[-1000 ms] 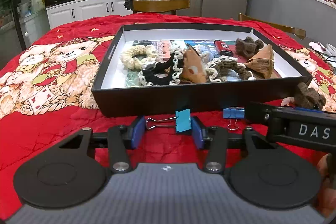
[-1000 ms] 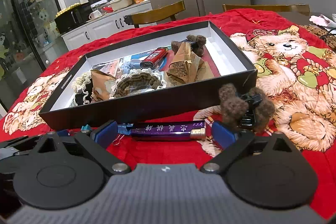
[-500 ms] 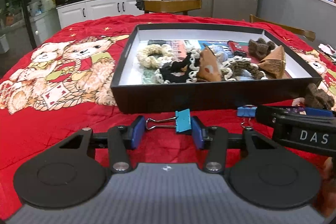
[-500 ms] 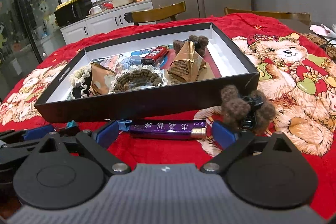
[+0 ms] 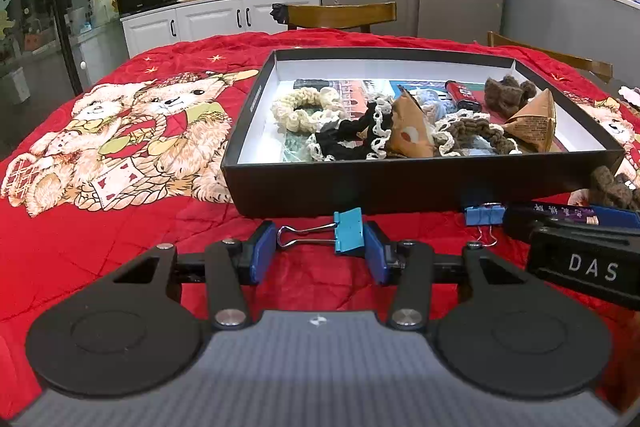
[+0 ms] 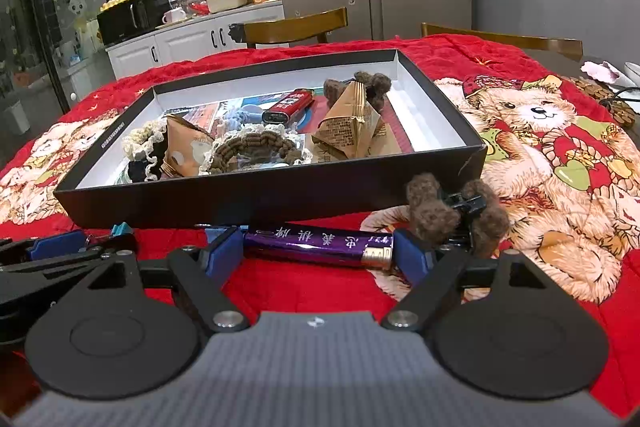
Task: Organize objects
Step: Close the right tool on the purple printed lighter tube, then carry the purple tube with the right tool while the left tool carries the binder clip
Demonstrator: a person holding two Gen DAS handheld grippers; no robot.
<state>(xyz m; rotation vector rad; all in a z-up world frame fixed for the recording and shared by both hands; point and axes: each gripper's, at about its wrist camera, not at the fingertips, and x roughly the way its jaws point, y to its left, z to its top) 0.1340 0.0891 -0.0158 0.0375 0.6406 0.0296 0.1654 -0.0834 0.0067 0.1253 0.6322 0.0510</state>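
My right claw (image 6: 318, 253) has just been closing end-to-end on the lighter (image 6: 318, 245), crosswise before the box (image 6: 276, 195); my left claw (image 5: 320, 247) grips a clip (image 5: 347, 230)

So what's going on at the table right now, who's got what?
A person is tidying small items into the black box on the red blanket. The left gripper is clamped end to end on a light blue binder clip. The right gripper has just been closing around the purple lighter, which lies between its pads. A brown fuzzy hair clip and a second blue binder clip wait outside.
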